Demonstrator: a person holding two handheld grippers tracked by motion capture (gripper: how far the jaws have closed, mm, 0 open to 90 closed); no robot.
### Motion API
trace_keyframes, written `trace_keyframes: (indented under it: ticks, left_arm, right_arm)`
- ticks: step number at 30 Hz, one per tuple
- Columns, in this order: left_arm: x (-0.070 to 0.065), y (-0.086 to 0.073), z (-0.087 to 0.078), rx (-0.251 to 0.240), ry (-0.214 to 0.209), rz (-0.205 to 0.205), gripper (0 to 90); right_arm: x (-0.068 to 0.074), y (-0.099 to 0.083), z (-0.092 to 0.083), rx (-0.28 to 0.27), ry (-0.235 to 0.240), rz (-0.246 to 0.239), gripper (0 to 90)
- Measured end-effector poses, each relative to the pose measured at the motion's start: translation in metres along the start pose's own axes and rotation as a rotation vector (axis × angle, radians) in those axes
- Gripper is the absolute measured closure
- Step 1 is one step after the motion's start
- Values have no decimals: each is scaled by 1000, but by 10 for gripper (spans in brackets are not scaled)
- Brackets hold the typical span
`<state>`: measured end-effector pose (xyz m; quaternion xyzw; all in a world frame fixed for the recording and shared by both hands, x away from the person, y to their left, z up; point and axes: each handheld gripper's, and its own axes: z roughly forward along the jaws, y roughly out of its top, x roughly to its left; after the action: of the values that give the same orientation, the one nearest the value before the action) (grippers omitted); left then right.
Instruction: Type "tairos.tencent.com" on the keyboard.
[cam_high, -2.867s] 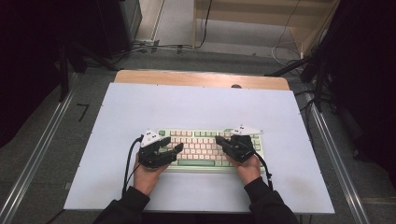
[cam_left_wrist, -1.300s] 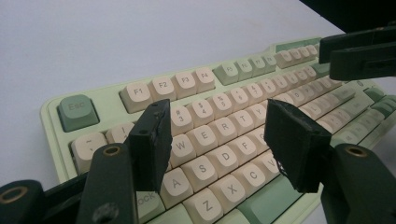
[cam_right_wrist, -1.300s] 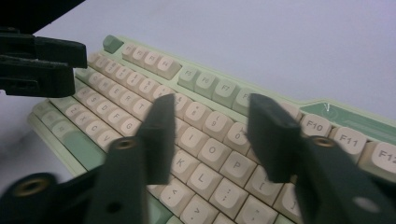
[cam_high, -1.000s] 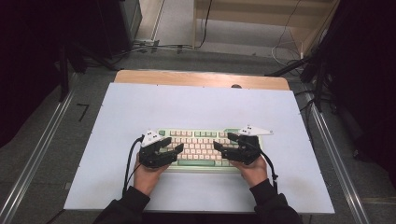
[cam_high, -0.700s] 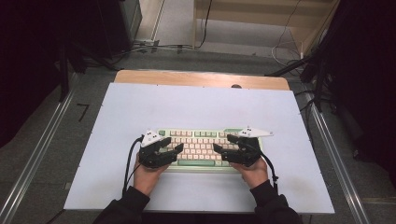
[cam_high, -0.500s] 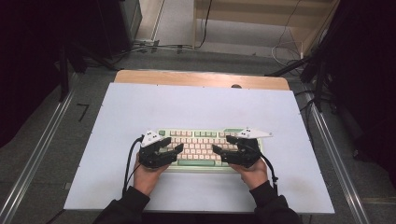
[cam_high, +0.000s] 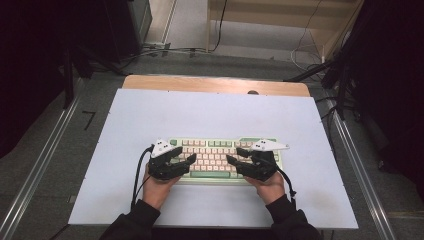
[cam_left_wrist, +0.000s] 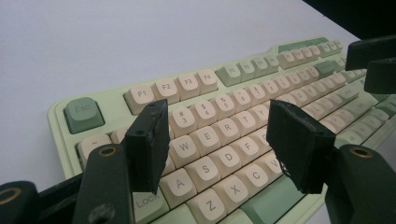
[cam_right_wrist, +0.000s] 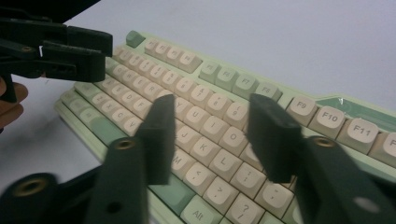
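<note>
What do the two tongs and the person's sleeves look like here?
Both tongs, left and right, are black with blocky jaws and brass-coloured screw holes. Each carries a grey three-cornered plate on top and trails a black cable. The person wears dark sleeves.
</note>
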<state>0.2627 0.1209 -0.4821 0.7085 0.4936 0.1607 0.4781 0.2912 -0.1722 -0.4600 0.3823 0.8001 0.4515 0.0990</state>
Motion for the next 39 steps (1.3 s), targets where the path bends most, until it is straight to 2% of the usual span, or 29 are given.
trace_keyframes:
  ticks: [4, 7, 11, 19, 27, 39]
  left_arm:
    - [0, 0, 0, -2, 7, 3, 389]
    - [-1, 0, 0, -4, 11, 8, 388]
    - [0, 0, 0, -6, 20, 7, 382]
    - [-1, 1, 0, -4, 28, 16, 368]
    - [-1, 0, 0, 0, 29, 15, 368]
    - [-1, 0, 0, 0, 31, 14, 369]
  right_arm:
    - [2, -1, 2, 17, 18, -13, 735]
    - [1, -3, 7, 43, 51, 7, 872]
    - [4, -6, 12, 70, 59, -7, 877]
    - [8, -8, 17, 84, 63, -17, 876]
    - [16, -12, 26, 114, 46, -66, 876]
    - [18, -14, 32, 135, 38, -72, 876]
